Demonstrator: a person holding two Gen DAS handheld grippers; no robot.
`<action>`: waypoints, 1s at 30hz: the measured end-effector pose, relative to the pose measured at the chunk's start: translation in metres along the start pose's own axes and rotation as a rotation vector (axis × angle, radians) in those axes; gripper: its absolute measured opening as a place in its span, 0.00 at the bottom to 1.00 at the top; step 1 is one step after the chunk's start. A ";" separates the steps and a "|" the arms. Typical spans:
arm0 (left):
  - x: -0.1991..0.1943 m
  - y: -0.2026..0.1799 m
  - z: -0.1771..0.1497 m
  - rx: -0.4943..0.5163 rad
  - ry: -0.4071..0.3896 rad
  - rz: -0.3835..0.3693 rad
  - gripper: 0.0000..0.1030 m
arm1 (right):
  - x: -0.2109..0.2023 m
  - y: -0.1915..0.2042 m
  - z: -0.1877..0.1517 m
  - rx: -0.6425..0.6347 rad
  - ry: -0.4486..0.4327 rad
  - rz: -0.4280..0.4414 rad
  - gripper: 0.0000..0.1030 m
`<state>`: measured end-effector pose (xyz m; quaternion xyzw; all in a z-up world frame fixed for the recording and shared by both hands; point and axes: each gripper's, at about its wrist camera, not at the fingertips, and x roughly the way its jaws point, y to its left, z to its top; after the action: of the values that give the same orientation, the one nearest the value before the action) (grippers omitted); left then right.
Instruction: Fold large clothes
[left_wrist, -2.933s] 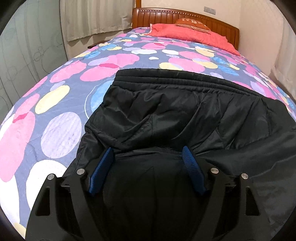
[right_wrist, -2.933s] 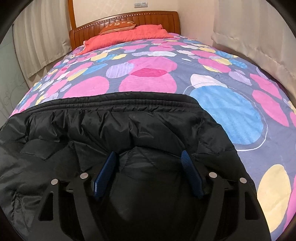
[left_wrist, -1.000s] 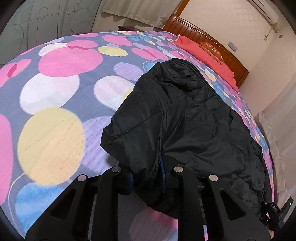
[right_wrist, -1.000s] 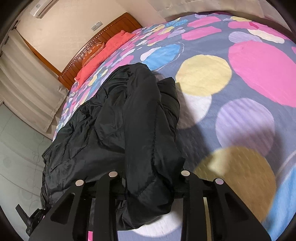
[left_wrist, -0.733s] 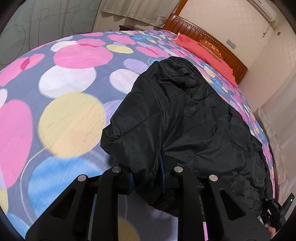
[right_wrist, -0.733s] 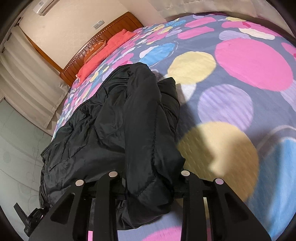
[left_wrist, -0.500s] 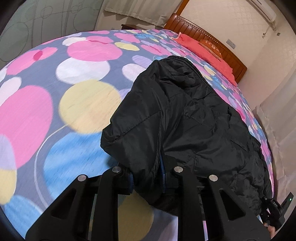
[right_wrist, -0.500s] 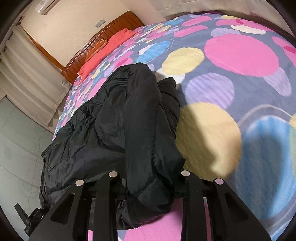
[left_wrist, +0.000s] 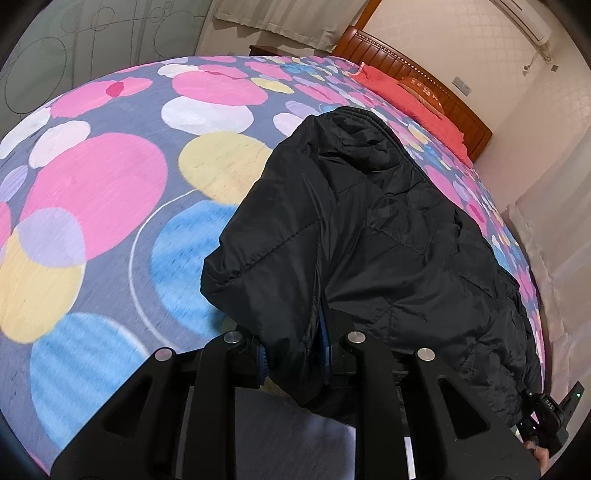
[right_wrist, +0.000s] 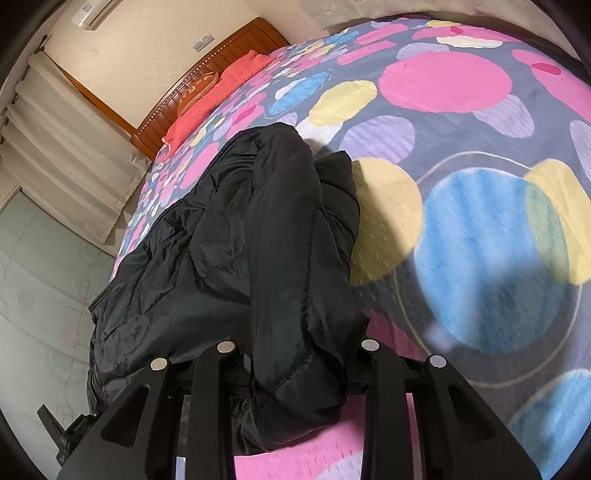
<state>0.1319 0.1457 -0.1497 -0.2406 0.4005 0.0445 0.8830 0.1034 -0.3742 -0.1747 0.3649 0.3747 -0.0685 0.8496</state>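
A black padded jacket (left_wrist: 369, 236) lies stretched over the bed, raised at both near ends. My left gripper (left_wrist: 293, 354) is shut on a thick fold of its edge; blue pads (left_wrist: 263, 360) show beside the cloth. In the right wrist view the same jacket (right_wrist: 258, 240) bulges up between the jaws of my right gripper (right_wrist: 299, 365), which is shut on a bunched fold that hides its pads. The rest of the jacket trails away toward the headboard. At the lower right of the left wrist view the other gripper's body (left_wrist: 550, 417) shows at the jacket's far end.
The bed cover (left_wrist: 96, 192) is grey-blue with big pink, yellow and blue circles. A wooden headboard (left_wrist: 424, 85) and red pillows (left_wrist: 417, 99) are at the far end. Curtains (right_wrist: 70, 155) hang along one side, a glass-panelled wall (left_wrist: 55, 62) along the other.
Both grippers have pulled the held jacket across the bed; the cover's circles have slid past beneath it. The grips are unchanged. Earlier still, both stood open over the flat jacket.
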 end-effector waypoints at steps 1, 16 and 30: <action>-0.001 0.001 -0.001 0.002 0.001 0.000 0.19 | -0.001 -0.001 -0.002 0.000 0.001 0.001 0.29; -0.012 0.010 -0.011 0.011 0.010 -0.007 0.20 | -0.006 -0.007 -0.004 -0.004 0.012 0.006 0.29; -0.008 0.012 -0.011 0.016 0.012 -0.010 0.22 | -0.004 -0.013 -0.006 -0.004 0.017 -0.006 0.40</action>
<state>0.1155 0.1517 -0.1545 -0.2360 0.4047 0.0354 0.8828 0.0922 -0.3802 -0.1820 0.3628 0.3830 -0.0674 0.8469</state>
